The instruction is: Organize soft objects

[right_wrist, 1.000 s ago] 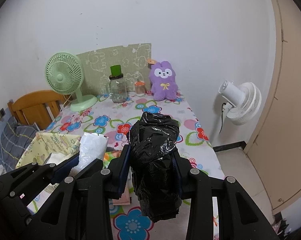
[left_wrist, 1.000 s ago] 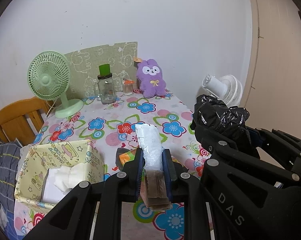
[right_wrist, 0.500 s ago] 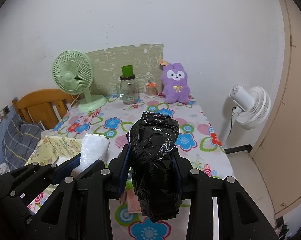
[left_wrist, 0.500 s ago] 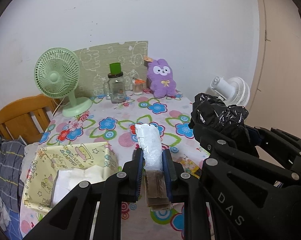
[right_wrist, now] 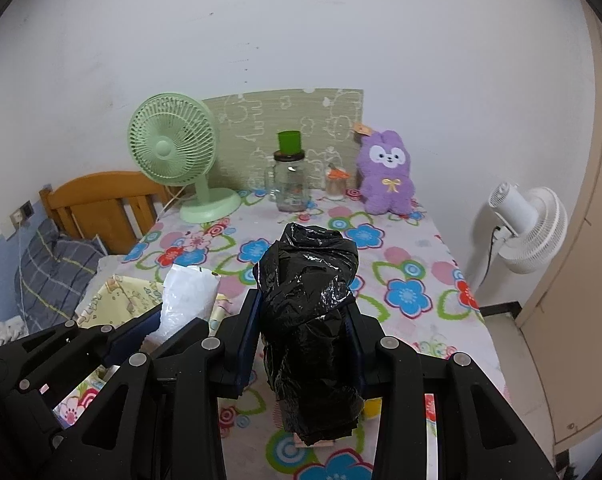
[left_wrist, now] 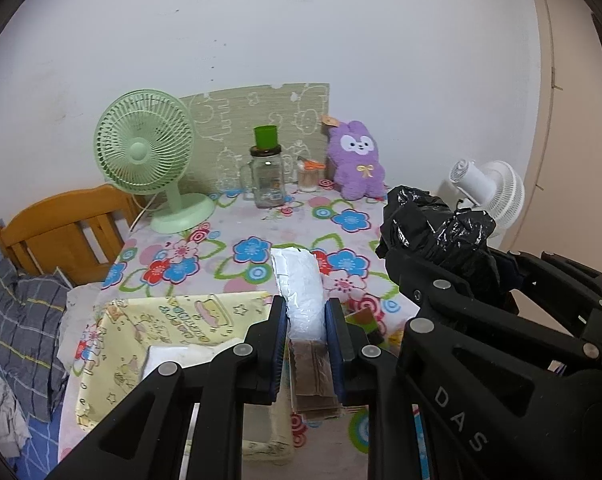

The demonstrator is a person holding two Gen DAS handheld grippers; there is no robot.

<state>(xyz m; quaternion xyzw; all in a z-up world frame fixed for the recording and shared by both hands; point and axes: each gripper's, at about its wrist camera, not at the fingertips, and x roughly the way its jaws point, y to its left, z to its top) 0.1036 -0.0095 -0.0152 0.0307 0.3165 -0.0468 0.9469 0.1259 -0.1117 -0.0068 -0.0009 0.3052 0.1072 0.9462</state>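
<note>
Risk sat mostly in our two loaded grips. At lower centre of the left wrist view, our left gripper [left_wrist: 307, 330] was clenched on a white plastic packet [left_wrist: 301, 296], above the yellow fabric bin [left_wrist: 149, 332] on the bench [left_wrist: 261, 232]. Rightward, our right gripper [right_wrist: 307, 340] clasped a crumpled black plastic bag [right_wrist: 309, 312]; slick film could slide free, we judged.

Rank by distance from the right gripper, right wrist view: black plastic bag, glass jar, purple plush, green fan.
1. black plastic bag, clamped in the right gripper.
2. glass jar, far centre.
3. purple plush, far right, and green fan, far left: too close to call.
</note>
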